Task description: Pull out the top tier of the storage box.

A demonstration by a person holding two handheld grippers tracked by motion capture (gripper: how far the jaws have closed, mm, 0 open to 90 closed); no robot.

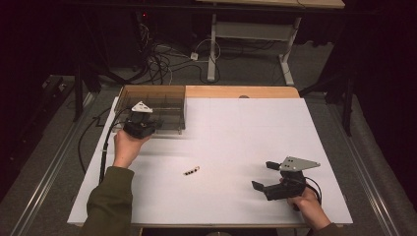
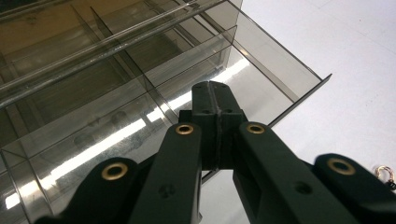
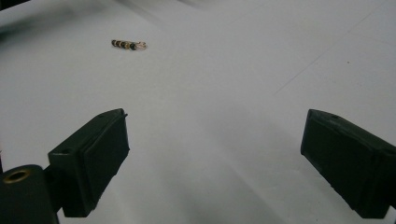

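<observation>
A clear smoky-brown compartment box [image 1: 162, 105] stands at the table's far left. My left gripper [image 1: 143, 122] is at its near edge, held in a hand. In the left gripper view its jaws are pressed together, shut [image 2: 213, 89], with nothing seen between them, hovering over the box's dividers [image 2: 116, 84]. A short beaded piece with dark and gold beads [image 1: 192, 171] lies on the white table top, left of my right gripper [image 1: 264, 175]. In the right gripper view that gripper [image 3: 212, 154] stands wide open and empty, low over the table, with the beaded piece [image 3: 128, 45] well ahead of it.
The white table top [image 1: 236, 128] spreads between the two hands, with a wooden strip [image 1: 241, 92] along its far edge. A small metal ring [image 2: 385, 173] shows at the right edge of the left gripper view. Cables and desk legs [image 1: 212, 49] lie on the floor beyond.
</observation>
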